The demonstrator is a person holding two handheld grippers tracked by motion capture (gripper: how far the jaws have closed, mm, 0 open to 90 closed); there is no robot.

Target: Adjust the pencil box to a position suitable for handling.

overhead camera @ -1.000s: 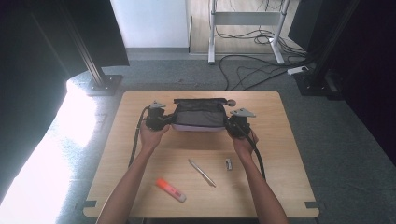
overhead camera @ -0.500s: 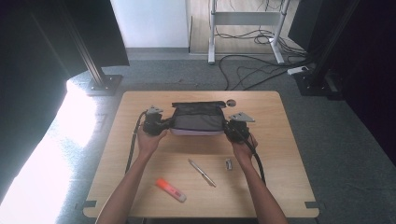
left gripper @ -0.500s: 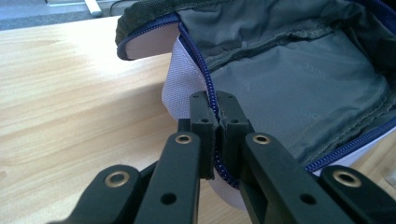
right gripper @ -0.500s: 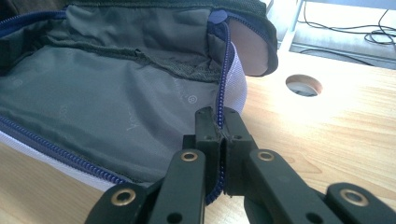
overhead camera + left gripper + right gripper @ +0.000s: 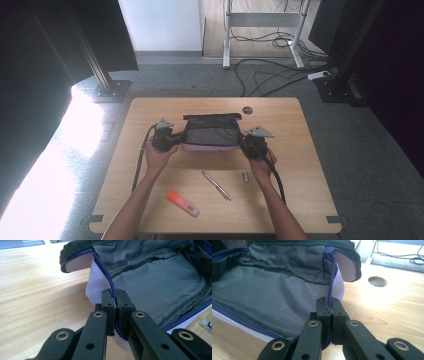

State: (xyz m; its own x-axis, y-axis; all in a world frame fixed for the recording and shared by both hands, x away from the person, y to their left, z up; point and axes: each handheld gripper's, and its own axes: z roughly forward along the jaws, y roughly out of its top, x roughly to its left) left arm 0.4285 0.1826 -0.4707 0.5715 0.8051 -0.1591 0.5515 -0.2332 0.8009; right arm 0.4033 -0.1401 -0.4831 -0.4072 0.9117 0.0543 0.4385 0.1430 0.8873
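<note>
An unzipped pouch [image 5: 210, 132] with grey lining, pale lilac sides and a blue zipper lies open on the wooden table [image 5: 300, 125]. My left gripper [image 5: 172, 141] is shut on the zipper edge at the pouch's left end, as the left gripper view shows [image 5: 114, 300] with the pouch [image 5: 155, 277] spread behind. At the right end my right gripper [image 5: 247, 142] is shut on the zipper edge too; in the right gripper view [image 5: 329, 305] the zipper runs between its jaws, with the pouch's lining [image 5: 262, 292] to the left.
In front of the pouch lie an orange marker [image 5: 182, 203], a silver pen [image 5: 216, 185] and a small metal clip [image 5: 245, 176]. A round cable hole [image 5: 247, 109] sits behind the pouch, and the hole [image 5: 377, 281] is near the right gripper.
Both grippers have drawn a little toward the person, holding the pouch's two ends; the pouch has shifted slightly nearer with them.
</note>
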